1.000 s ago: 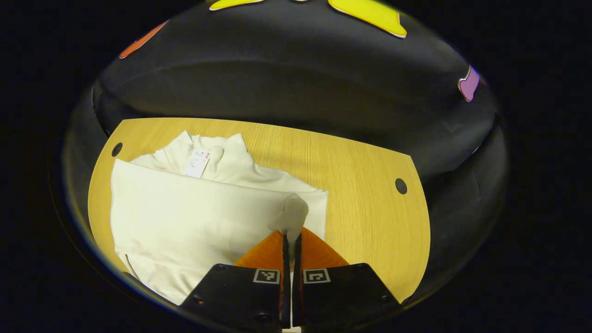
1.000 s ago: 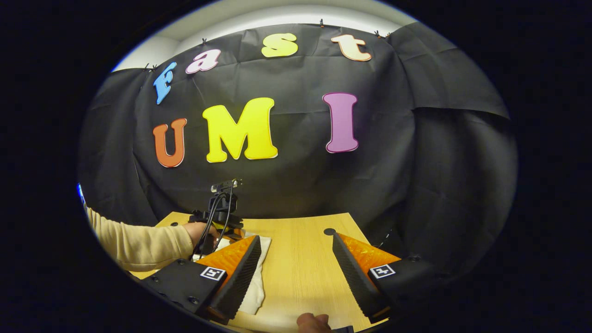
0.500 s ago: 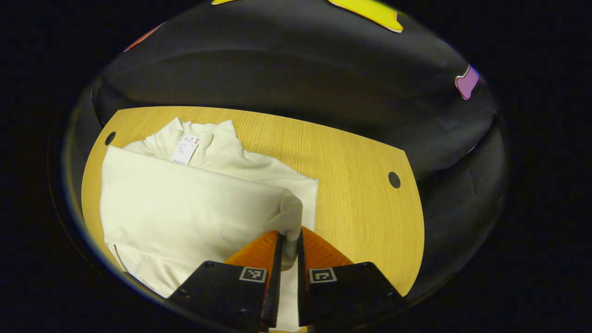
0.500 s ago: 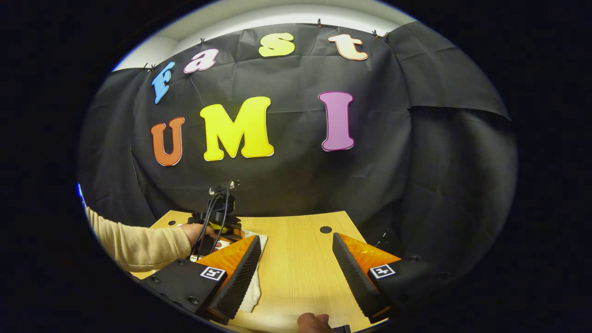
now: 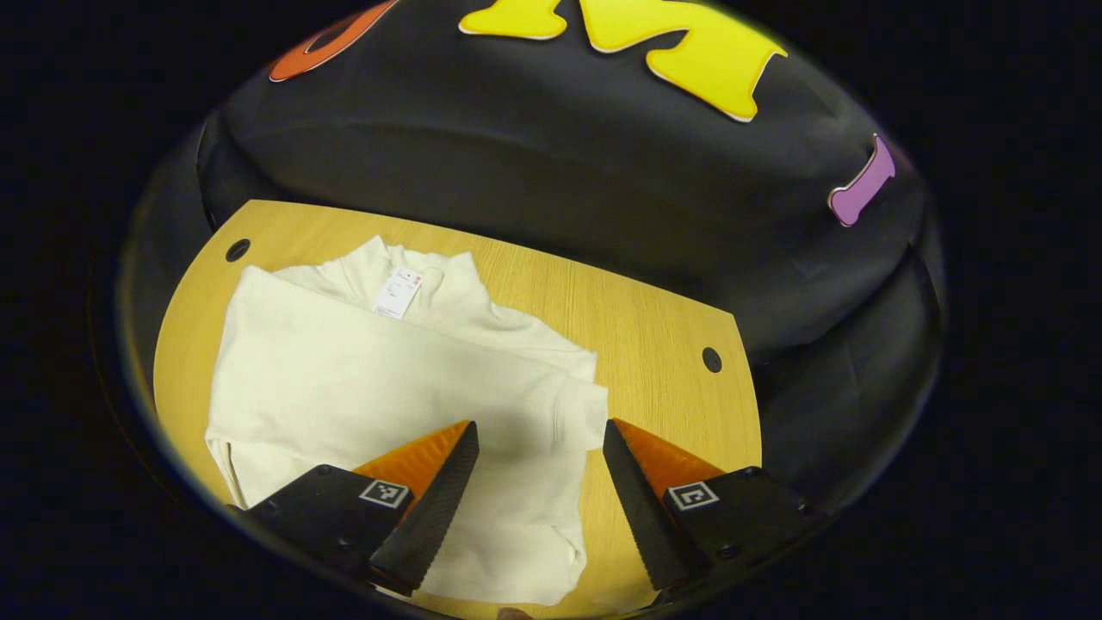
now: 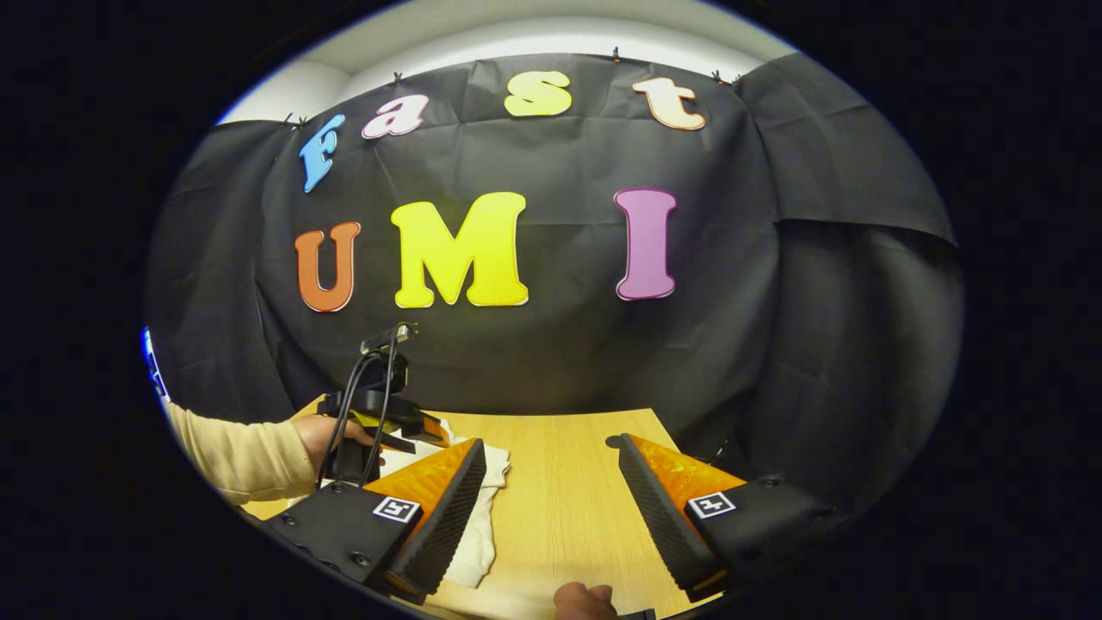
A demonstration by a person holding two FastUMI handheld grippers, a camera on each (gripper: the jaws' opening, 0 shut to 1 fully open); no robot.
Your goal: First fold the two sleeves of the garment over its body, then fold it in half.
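A white garment (image 5: 362, 387) lies flat on the wooden table (image 5: 663, 336), collar and tag at the far side. One sleeve is folded across its body, and the cuff (image 5: 585, 413) rests near the garment's right edge. My left gripper (image 5: 538, 430) hangs open just above that cuff with nothing between its fingers. In the right gripper view, my right gripper (image 6: 551, 446) stands open over the bare table (image 6: 560, 491), to the right of the garment's edge (image 6: 482, 525). Farther left there, a hand in a cream sleeve (image 6: 250, 452) holds the left gripper (image 6: 411, 430) over the garment.
Black cloth walls the booth behind and beside the table. Round holes mark the tabletop's corners (image 5: 711, 359) (image 5: 237, 251). Bare wood lies to the right of the garment. A fingertip (image 6: 585, 594) shows at the bottom edge of the right gripper view.
My left gripper has opened and let go of the sleeve cuff, which now lies flat on the body. It has also drawn back a little. The right gripper has barely moved.
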